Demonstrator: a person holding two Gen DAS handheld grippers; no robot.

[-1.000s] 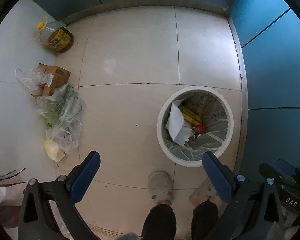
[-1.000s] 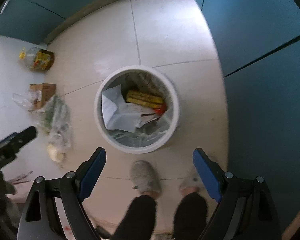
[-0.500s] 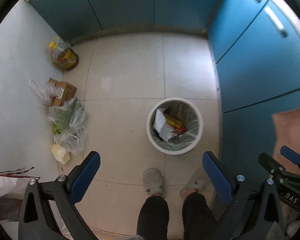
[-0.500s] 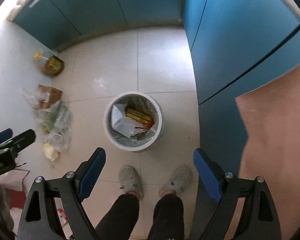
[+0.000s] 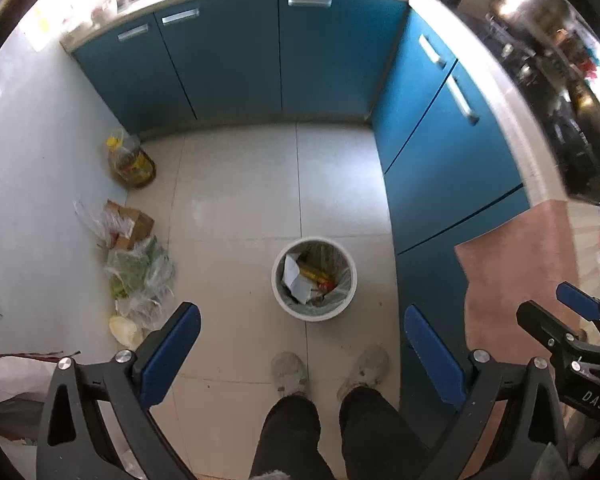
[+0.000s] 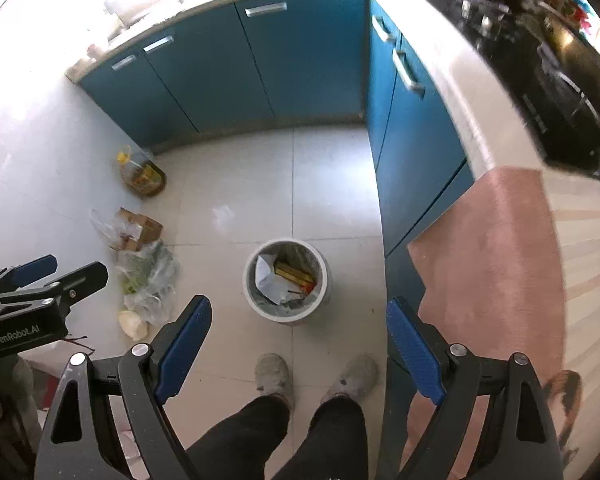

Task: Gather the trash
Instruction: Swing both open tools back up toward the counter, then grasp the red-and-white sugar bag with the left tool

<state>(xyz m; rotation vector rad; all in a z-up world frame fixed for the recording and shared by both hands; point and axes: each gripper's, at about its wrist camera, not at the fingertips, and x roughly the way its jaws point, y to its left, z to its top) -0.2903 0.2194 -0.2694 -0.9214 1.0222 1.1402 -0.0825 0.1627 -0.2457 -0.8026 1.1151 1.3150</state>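
Observation:
A white round trash bin (image 5: 314, 280) with a clear liner stands on the tiled floor, far below both grippers; it also shows in the right wrist view (image 6: 286, 280). It holds white paper, a yellow packet and red scraps. My left gripper (image 5: 300, 344) is open and empty, high above the floor. My right gripper (image 6: 298, 336) is open and empty at about the same height. Each gripper shows at the edge of the other's view.
Clear plastic bags with greens (image 5: 140, 276), a cardboard box (image 5: 130, 222) and an oil bottle (image 5: 130, 158) lie along the left wall. Blue cabinets (image 5: 260, 60) line the back and right. A brown countertop (image 6: 492, 248) is at right. The person's feet (image 5: 328, 370) stand before the bin.
Both grippers have risen well away from the bin, which now looks much smaller. The cabinets, counter and stove have come into view.

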